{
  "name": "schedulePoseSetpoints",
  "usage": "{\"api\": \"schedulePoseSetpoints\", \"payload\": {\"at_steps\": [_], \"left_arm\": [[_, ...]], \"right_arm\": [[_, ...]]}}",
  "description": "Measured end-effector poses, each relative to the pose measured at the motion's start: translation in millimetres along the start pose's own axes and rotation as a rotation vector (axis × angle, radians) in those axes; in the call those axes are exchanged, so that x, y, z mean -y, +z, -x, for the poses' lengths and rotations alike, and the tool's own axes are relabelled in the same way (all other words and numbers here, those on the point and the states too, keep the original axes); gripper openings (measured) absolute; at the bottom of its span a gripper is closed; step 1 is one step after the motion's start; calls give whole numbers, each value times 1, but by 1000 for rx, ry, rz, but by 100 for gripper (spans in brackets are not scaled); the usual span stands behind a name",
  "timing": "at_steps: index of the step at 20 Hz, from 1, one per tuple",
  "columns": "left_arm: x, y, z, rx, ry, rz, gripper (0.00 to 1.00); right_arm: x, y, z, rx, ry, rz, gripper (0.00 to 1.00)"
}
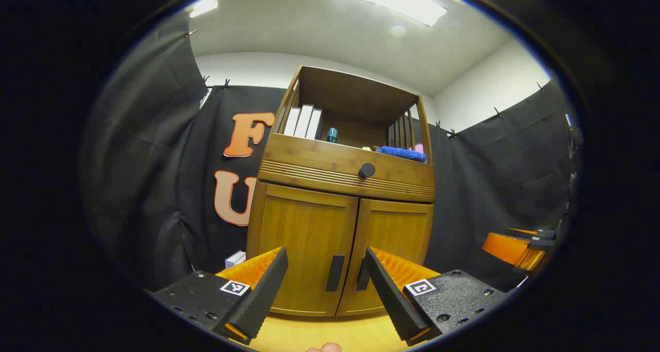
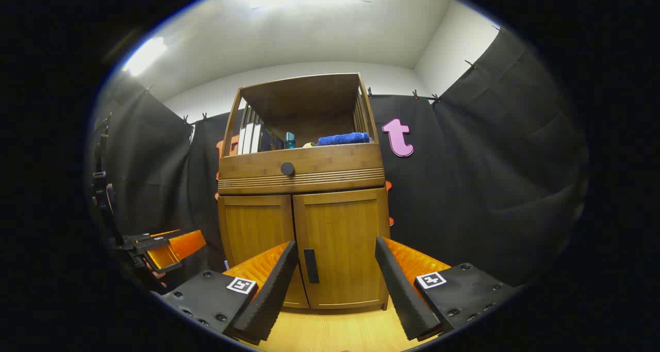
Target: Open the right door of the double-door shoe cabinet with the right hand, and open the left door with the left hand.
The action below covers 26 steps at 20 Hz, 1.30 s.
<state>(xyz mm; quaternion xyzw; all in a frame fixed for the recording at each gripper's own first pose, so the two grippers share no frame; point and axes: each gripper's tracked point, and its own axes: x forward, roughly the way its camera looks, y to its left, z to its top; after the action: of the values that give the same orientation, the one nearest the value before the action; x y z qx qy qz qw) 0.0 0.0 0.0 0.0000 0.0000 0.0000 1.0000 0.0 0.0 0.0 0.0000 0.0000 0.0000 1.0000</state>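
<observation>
Wooden shoe cabinet, both doors shut, upright.

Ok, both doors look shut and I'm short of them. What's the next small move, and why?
Probably ease the right gripper forward to the right door's handle. Both doors are closed, its fingers are open and short of the cabinet, and the handle lies between them, left of centre.

My left gripper's finger covers the left door's lower corner — my right gripper's finger hides that door's handle. The small yellowish thing beside the blue towel — too small to tell.
</observation>
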Motion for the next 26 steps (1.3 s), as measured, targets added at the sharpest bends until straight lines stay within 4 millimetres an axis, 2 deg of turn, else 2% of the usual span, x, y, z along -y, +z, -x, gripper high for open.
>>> {"api": "schedulePoseSetpoints", "payload": {"at_steps": [2, 6, 7, 8, 10, 11, 15, 16, 19, 20, 23, 24, 26], "left_arm": [[1, 1, 0, 2, -4, 0, 91], [1, -2, -3, -1, -12, 10, 91], [1, -3, -4, -3, -12, 11, 94], [1, -4, -5, -5, -11, 13, 91], [1, -4, -6, -6, -11, 17, 91], [0, -4, -7, -6, -12, 18, 95], [0, -2, -6, 2, -13, 24, 95], [0, -2, -6, 3, -12, 28, 92], [-2, -4, -4, 0, -5, 35, 95], [-3, -3, -3, -2, -2, 38, 92], [-5, -4, -2, -4, 10, 37, 91], [-6, -5, -1, -4, 15, 37, 95], [-8, -8, 0, -10, 20, 39, 95]], "right_arm": [[-1, 0, -2, 2, -3, -6, 89], [-1, -3, -4, -2, -5, -11, 89], [0, -3, -4, -3, -7, -9, 97], [0, -4, -4, -3, -8, -9, 97], [1, -4, -4, -3, -11, -12, 97], [1, -5, -5, -3, -12, -13, 97], [3, -4, -4, 2, -20, -10, 97], [3, -5, -3, 1, -19, -11, 97], [3, -3, -1, 3, -13, -8, 97], [3, -4, -1, 6, -11, -5, 97], [7, -2, -1, 12, -10, -8, 97], [7, -2, -2, 11, -7, -13, 97], [8, -2, -3, 11, -2, -19, 97]]}}
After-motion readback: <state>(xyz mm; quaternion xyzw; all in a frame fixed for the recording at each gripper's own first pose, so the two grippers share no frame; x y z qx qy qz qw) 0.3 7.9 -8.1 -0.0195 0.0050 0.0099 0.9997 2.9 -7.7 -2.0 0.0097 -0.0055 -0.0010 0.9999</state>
